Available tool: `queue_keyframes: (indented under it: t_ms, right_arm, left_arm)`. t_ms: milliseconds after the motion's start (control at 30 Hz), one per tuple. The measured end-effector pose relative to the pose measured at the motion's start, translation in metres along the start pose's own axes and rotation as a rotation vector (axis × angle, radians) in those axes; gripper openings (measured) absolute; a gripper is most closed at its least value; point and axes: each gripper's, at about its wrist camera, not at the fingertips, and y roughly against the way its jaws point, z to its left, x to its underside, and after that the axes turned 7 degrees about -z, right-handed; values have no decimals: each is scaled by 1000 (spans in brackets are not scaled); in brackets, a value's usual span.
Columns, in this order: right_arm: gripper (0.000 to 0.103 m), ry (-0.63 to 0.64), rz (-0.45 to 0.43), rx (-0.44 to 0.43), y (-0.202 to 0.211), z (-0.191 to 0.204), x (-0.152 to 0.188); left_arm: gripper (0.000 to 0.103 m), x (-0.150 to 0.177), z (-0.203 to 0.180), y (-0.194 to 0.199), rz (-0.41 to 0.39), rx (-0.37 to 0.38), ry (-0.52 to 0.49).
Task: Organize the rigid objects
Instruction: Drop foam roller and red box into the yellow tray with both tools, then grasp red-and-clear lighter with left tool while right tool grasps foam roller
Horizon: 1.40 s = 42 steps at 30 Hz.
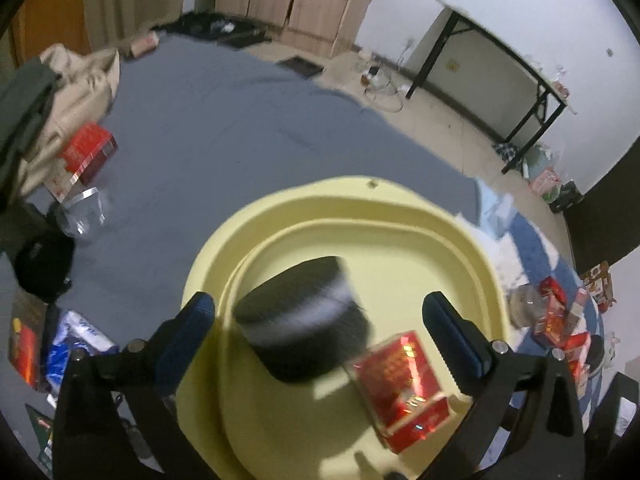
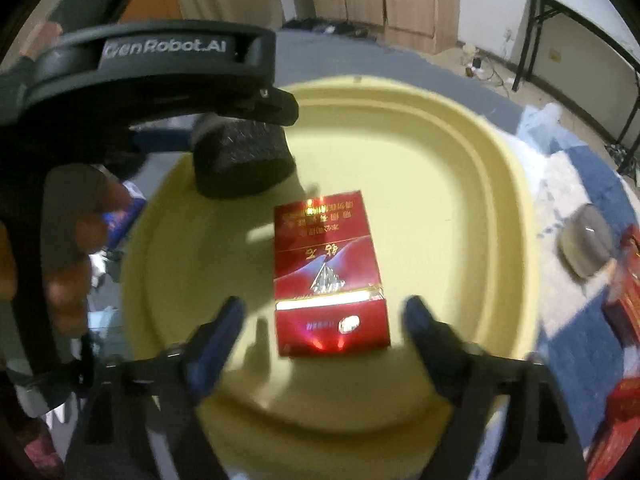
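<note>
Grey bedspread, yellow basin, red pack flat, long axis along gripper's view

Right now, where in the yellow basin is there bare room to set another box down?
The yellow basin floor is bare right of and beyond the red box, toward the far rim. It is crowded at the near left, where the black container sits under the left gripper.

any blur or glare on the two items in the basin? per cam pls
Left wrist: black cylinder and red box are motion-smeared, print unreadable; the yellow basin rim stays fairly crisp. Right wrist: the red box is sharper with readable graphics, though glare spots hit its foil near the lower edge; the black cylinder is mildly soft. Both views show heavy fisheye bending and dark corners.
</note>
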Motion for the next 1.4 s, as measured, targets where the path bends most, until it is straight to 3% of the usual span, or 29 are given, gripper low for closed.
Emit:
queue_keyframes:
  t_ms: [200,300,467,667,733,867,1067,1233,1400]
  right_arm:
    - [102,-53,-118,-13,85,-28,26]
    - [103,-70,-163,32,139,-53,50]
    - [103,-70,-191,179,219,-112,87]
    - [103,-288,-265,259,284,-178,131]
    - [103,-343,-277,299,295,-195,142]
    - [103,-366,-279,330,293,-219,148]
    - [103,-284,-259,319,248,-260,139]
    - [103,-185,-273,232,204,-280,135]
    - [103,-121,-224,215,165,-290,134]
  left_arm:
    - [103,10,-58,47,-16,86,-69]
    - [103,29,-89,67,5,145,-103]
    - [103,70,-120,95,53,221,-124]
    - [103,129,-159,96,189,230,-168]
    - [103,145,-179,96,200,221,-202]
    - [103,171,-222,86,242,247,-218]
    - [103,207,-269,41,304,208,-224]
    - [103,212,-285,14,277,157,-211]
    - [103,212,-291,-9,288,113,-206]
